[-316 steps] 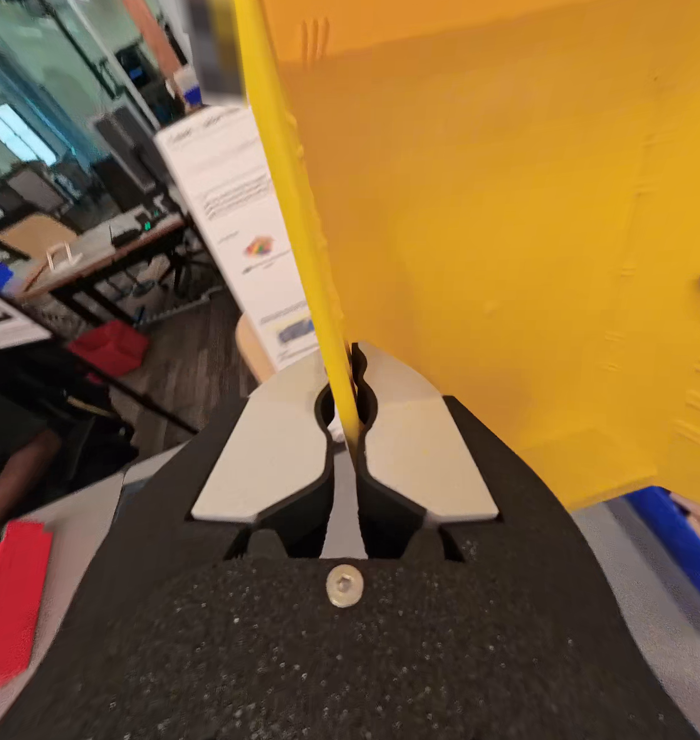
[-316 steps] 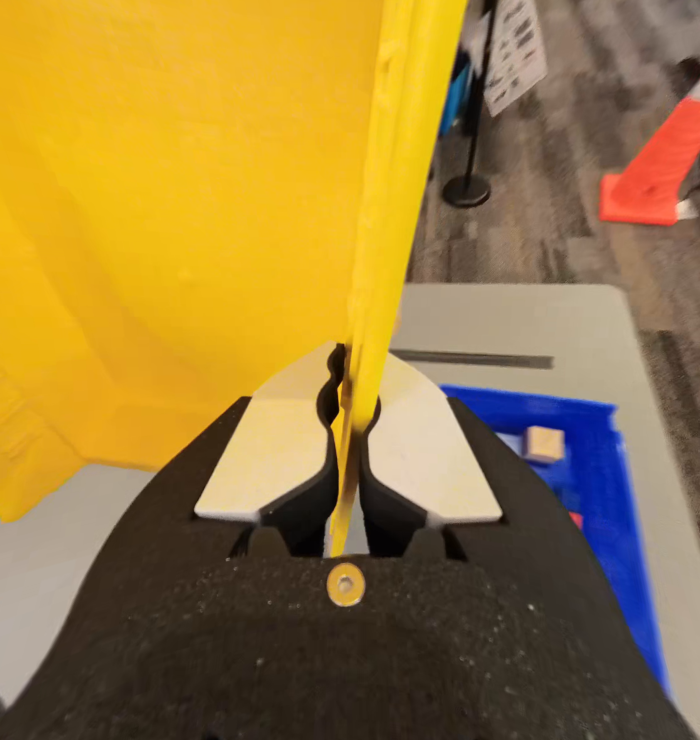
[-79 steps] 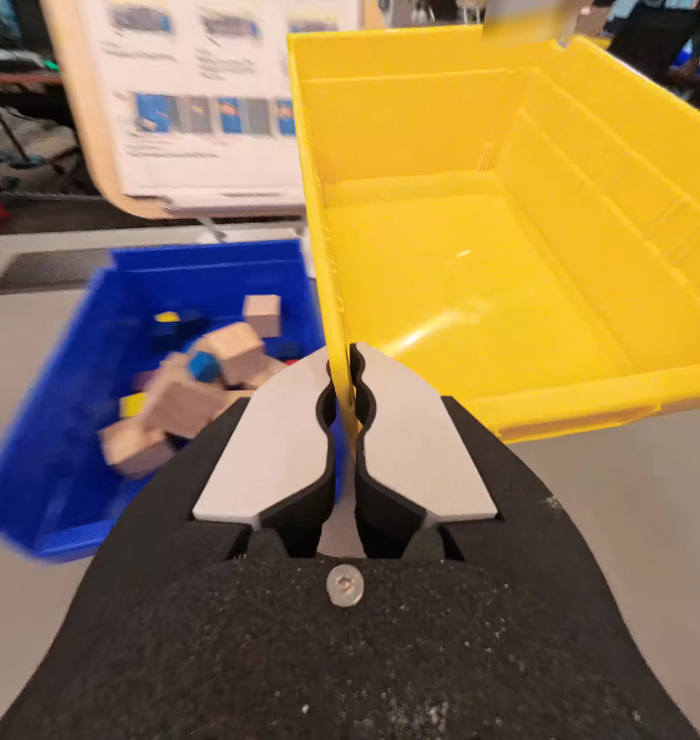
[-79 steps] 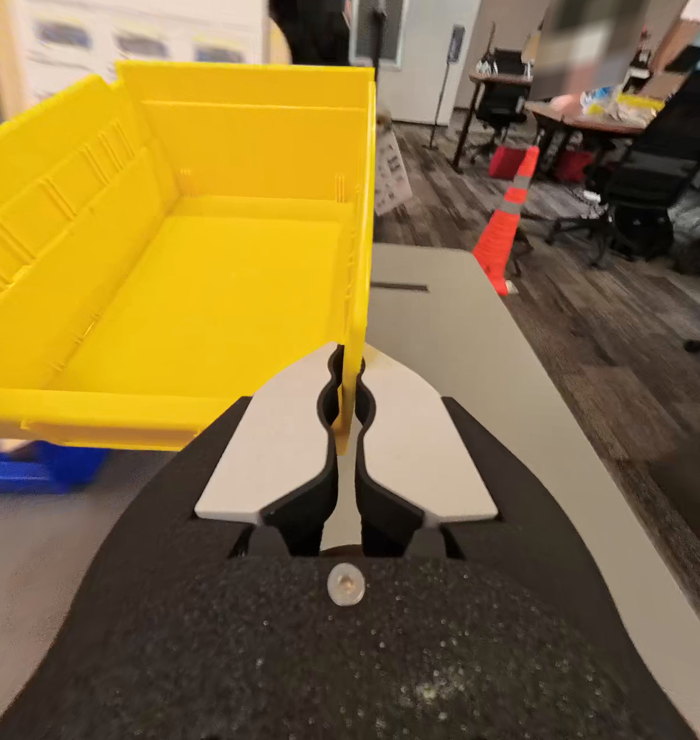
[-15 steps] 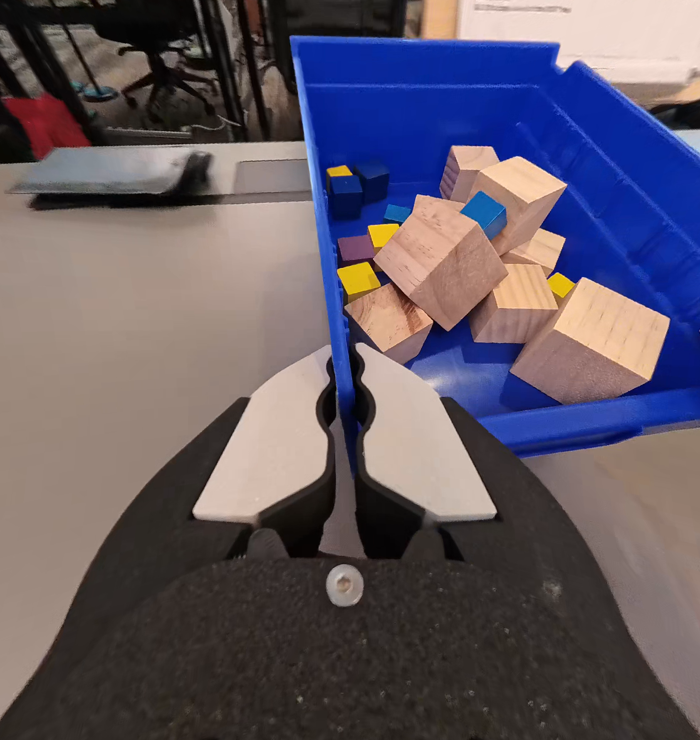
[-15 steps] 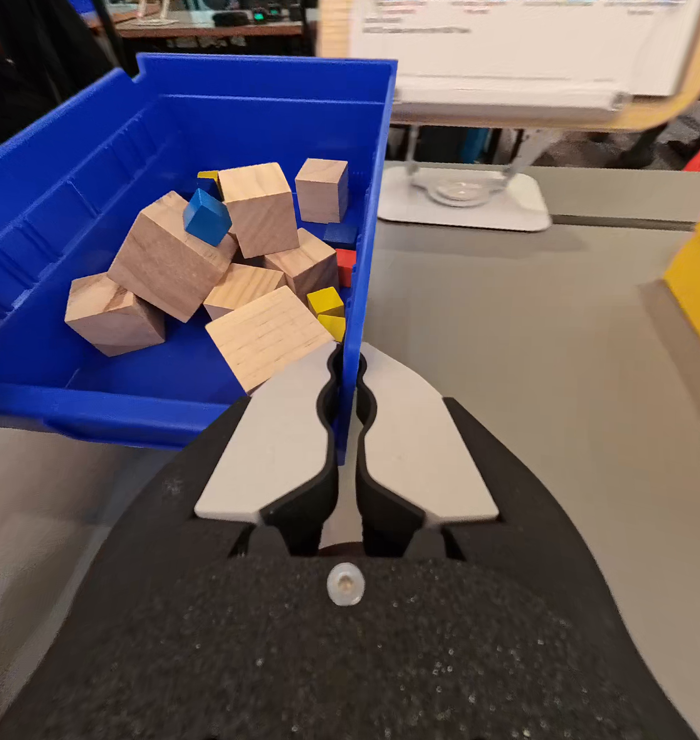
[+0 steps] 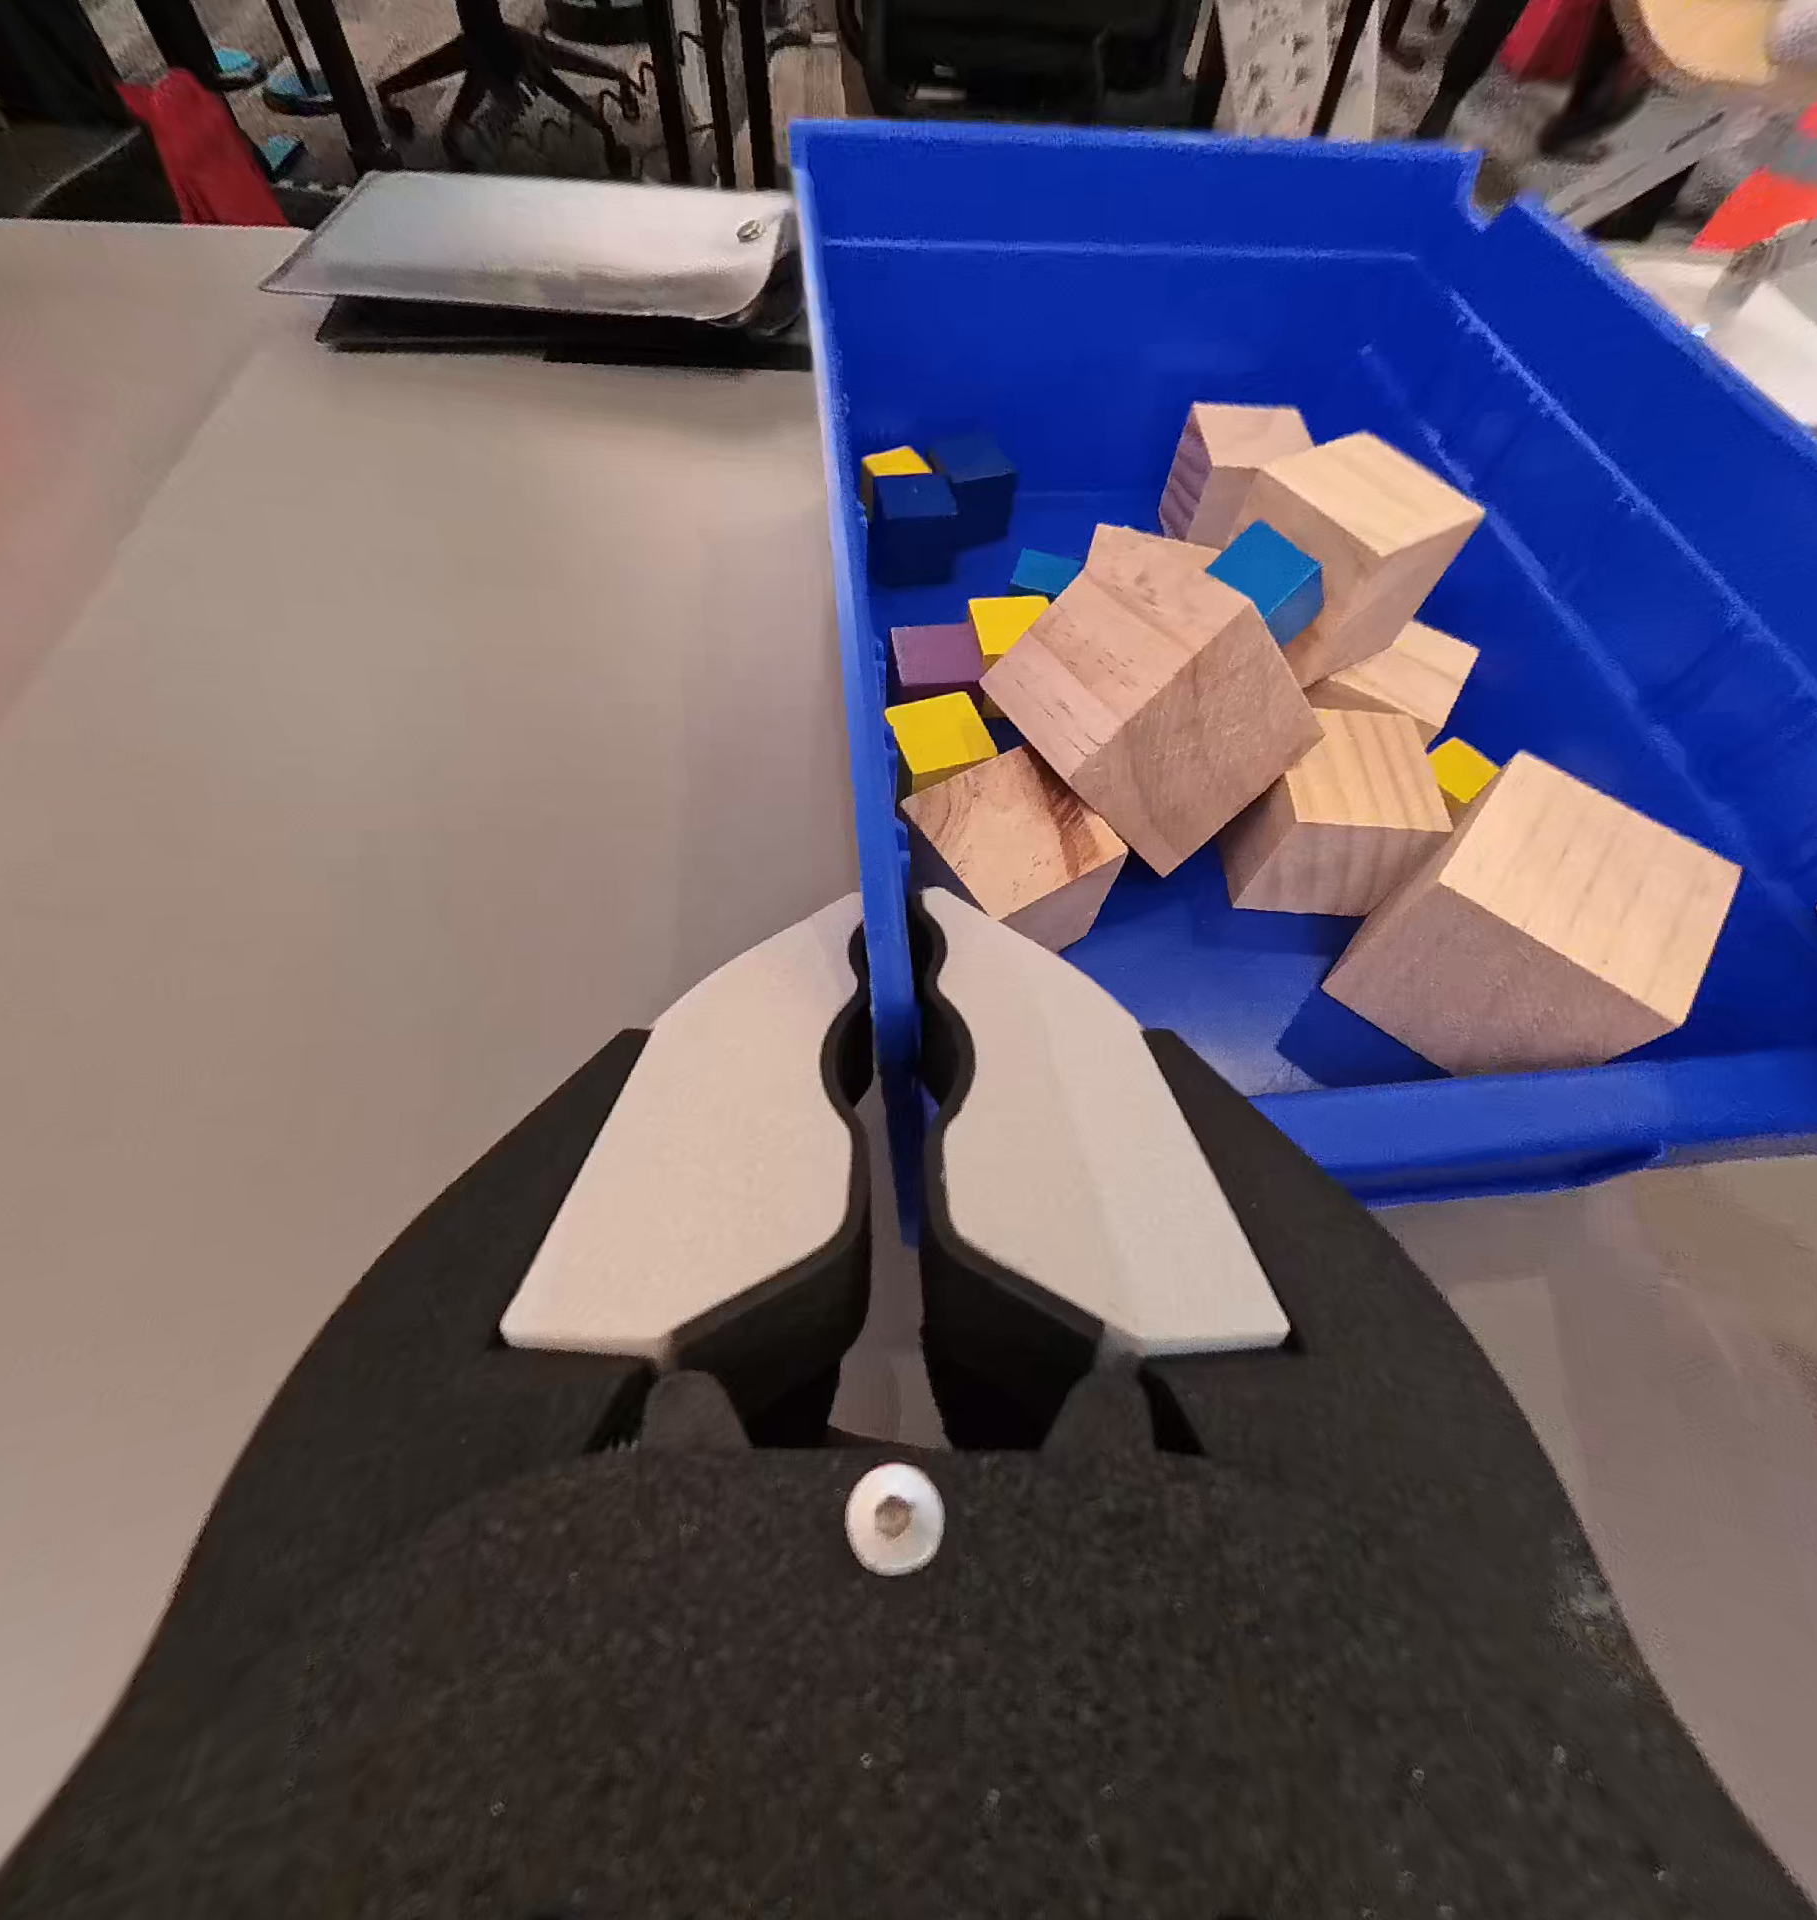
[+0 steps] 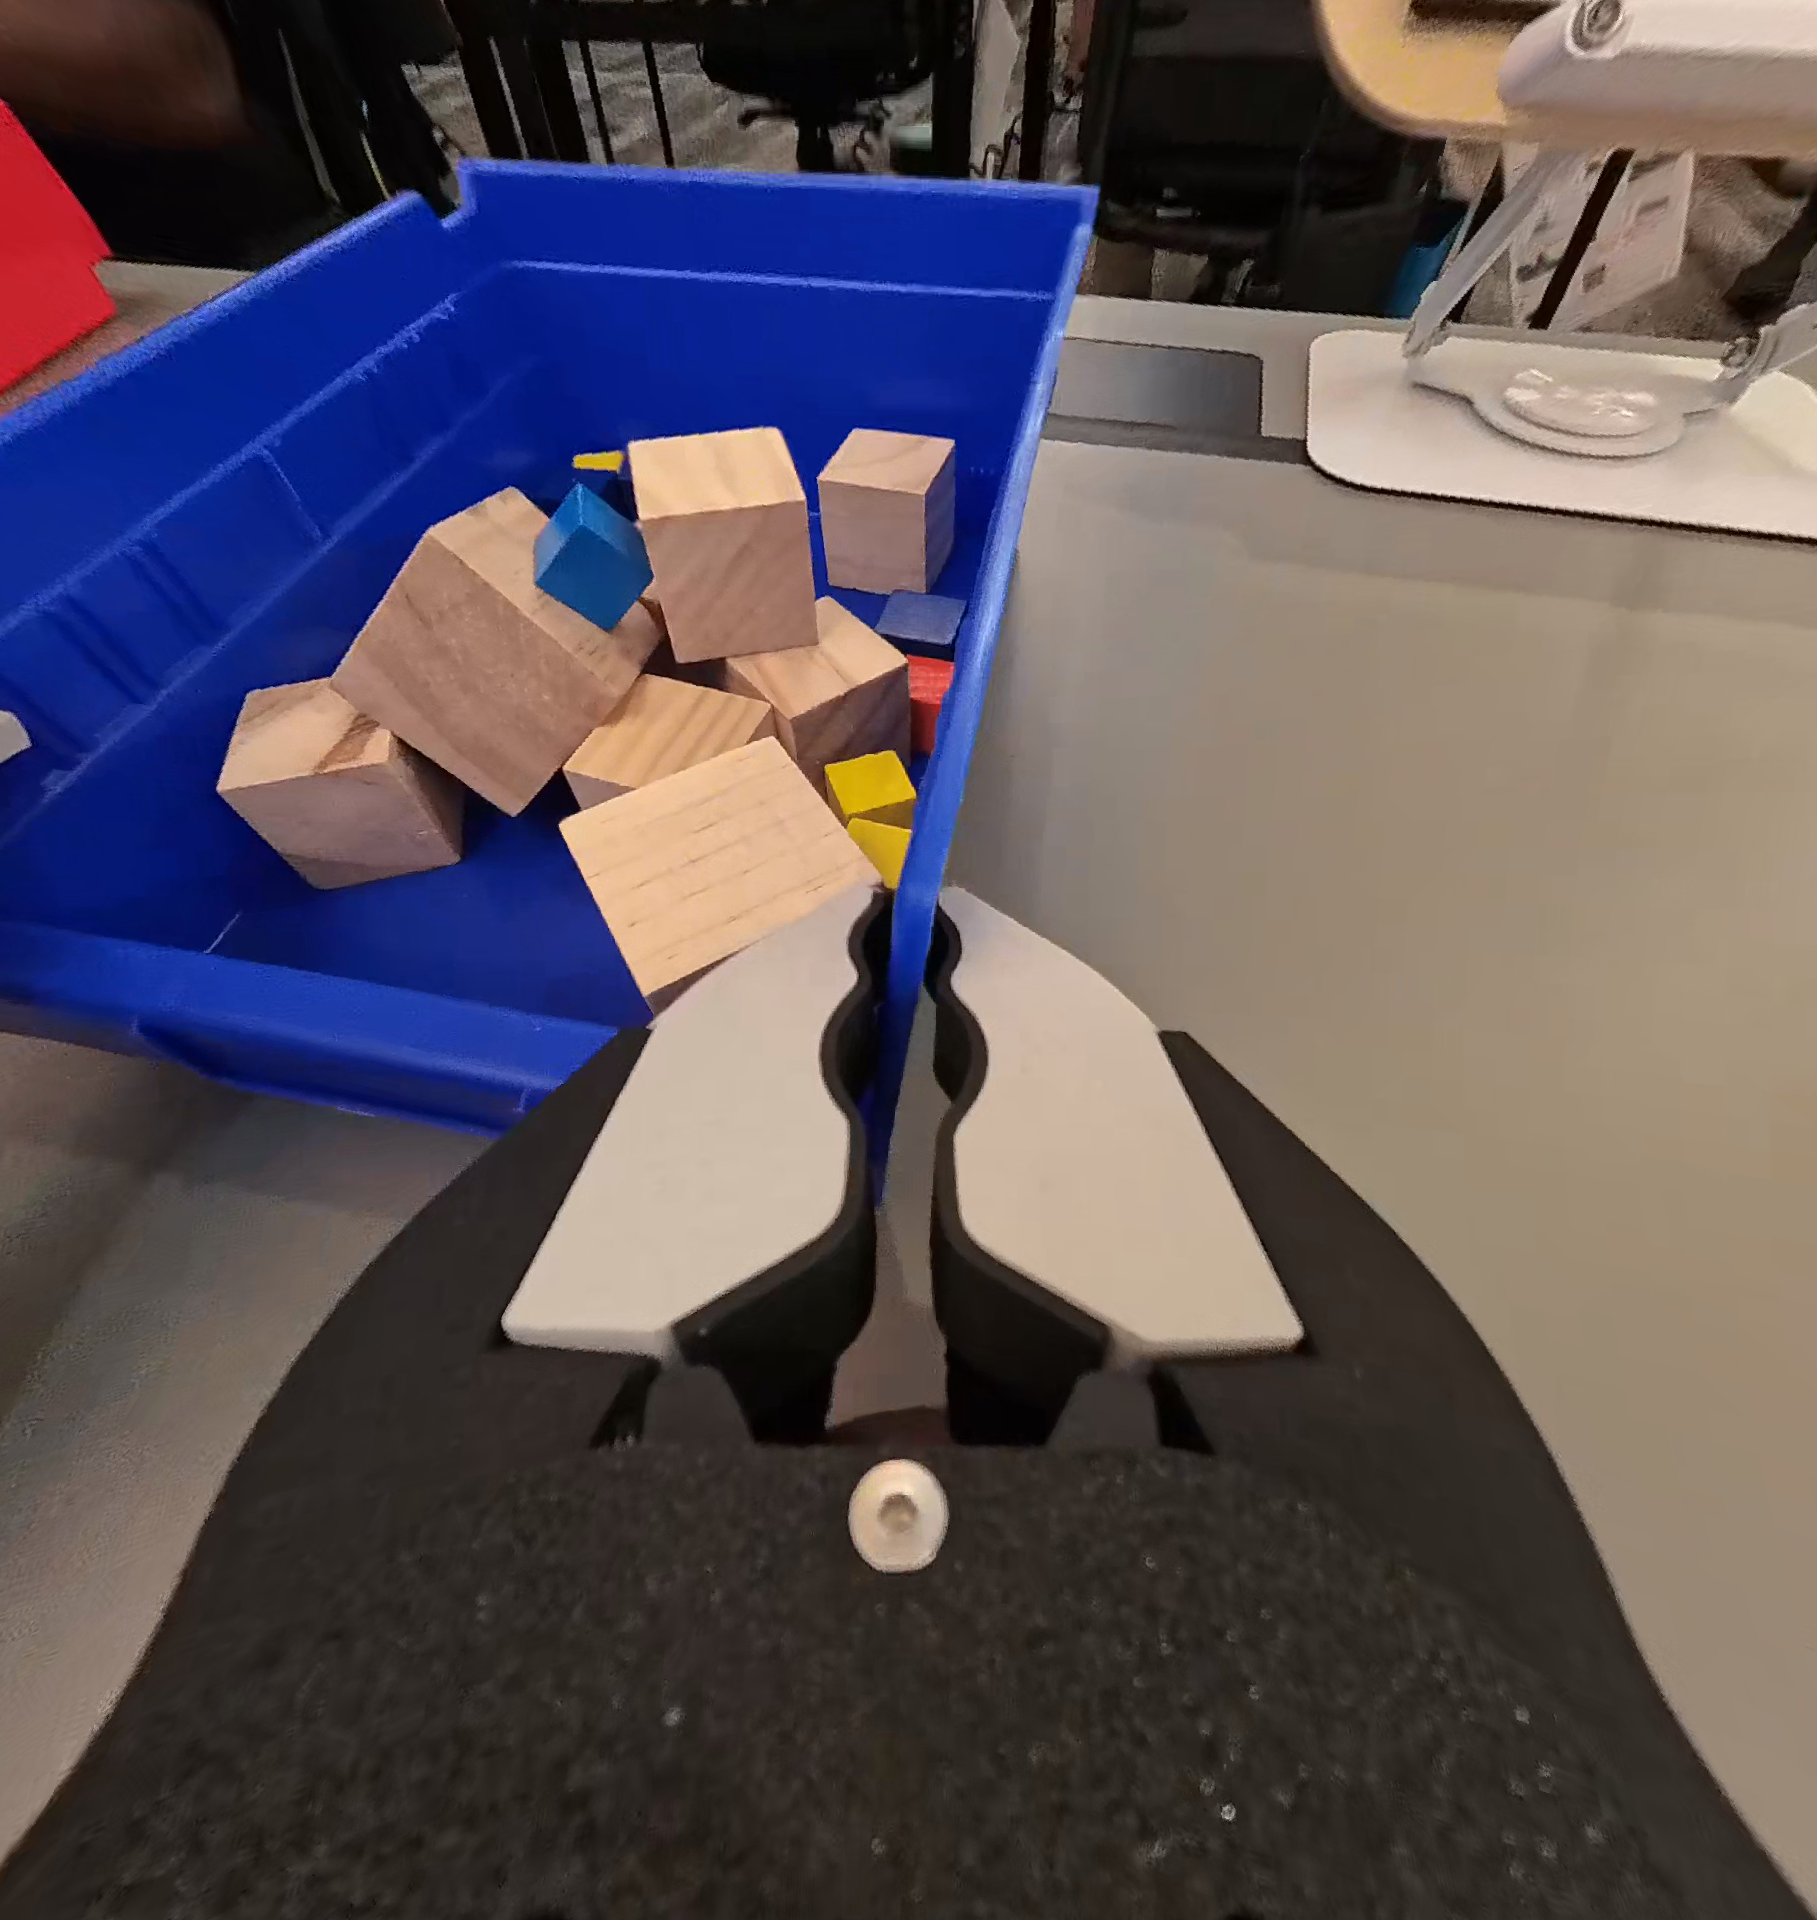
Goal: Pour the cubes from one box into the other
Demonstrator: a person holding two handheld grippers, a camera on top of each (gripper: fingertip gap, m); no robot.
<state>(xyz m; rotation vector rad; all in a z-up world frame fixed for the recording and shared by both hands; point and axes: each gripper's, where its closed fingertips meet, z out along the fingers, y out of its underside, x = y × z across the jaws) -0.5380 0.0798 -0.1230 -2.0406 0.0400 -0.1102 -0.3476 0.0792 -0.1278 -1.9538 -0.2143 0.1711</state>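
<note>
While the blue box (image 7: 1143, 312) sits on the grey counter (image 7: 364, 675), each claw grips one of its long side walls near the low front lip. The left claw (image 7: 891, 935) is clenched on the box's left wall, one finger inside and one outside; the right claw (image 8: 909, 904) pinches the right wall in the same way. The box's long axis runs straight away from both cameras, the low open front toward the claws and the taller back wall at the far end.

The cubes lie in a loose heap along the middle of the box. Seven large bare-wood cubes (image 7: 1153, 707) can be counted, several tilted against one another, and one small bright-blue cube (image 7: 1268, 577) perches on top of them. Around the heap are small painted cubes: at least four yellow (image 7: 940, 732), two dark blue (image 7: 914, 514), one purple (image 7: 935, 657), one red (image 8: 930, 691); some may be hidden.
</note>
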